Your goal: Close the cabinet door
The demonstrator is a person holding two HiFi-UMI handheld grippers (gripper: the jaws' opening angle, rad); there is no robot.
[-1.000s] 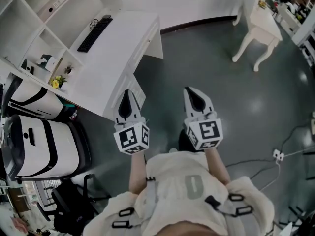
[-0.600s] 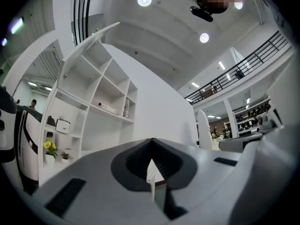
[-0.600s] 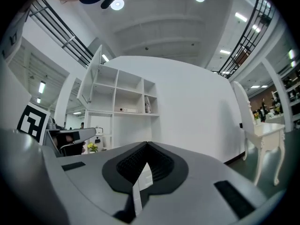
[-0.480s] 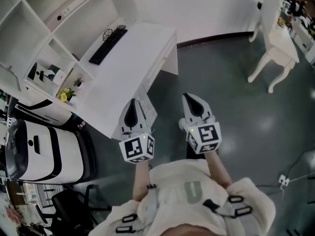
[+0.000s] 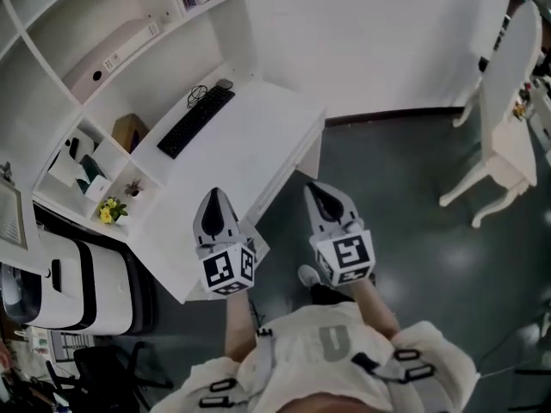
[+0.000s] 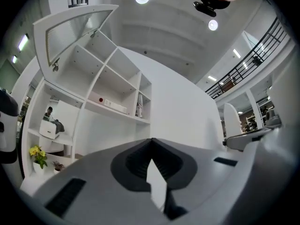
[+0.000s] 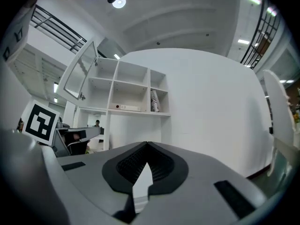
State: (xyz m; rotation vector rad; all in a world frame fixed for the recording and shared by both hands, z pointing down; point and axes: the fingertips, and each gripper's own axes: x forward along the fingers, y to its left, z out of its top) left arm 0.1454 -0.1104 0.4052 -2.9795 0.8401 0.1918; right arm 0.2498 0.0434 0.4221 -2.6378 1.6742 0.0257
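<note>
A white wall cabinet's glass-paned door (image 6: 75, 32) stands swung open above the open shelves (image 6: 110, 90); the right gripper view shows that door (image 7: 82, 71) at upper left. In the head view my left gripper (image 5: 215, 198) hovers over the front corner of the white desk (image 5: 258, 136). My right gripper (image 5: 318, 192) is beside it, over the grey floor. Both are shut, hold nothing and point at the shelving, well short of the door. Their closed tips show in the left gripper view (image 6: 151, 142) and the right gripper view (image 7: 146, 145).
A black keyboard (image 5: 195, 121) and mouse lie on the desk. The shelf cubbies hold a brown box (image 5: 129, 130), yellow flowers (image 5: 108, 209) and small items. White machines (image 5: 77, 282) stand at lower left, a white chair (image 5: 508, 110) at right.
Both grippers have travelled together towards the desk and shelving. The desk and shelves now sit closer and more central in the head view. Both stay shut.
</note>
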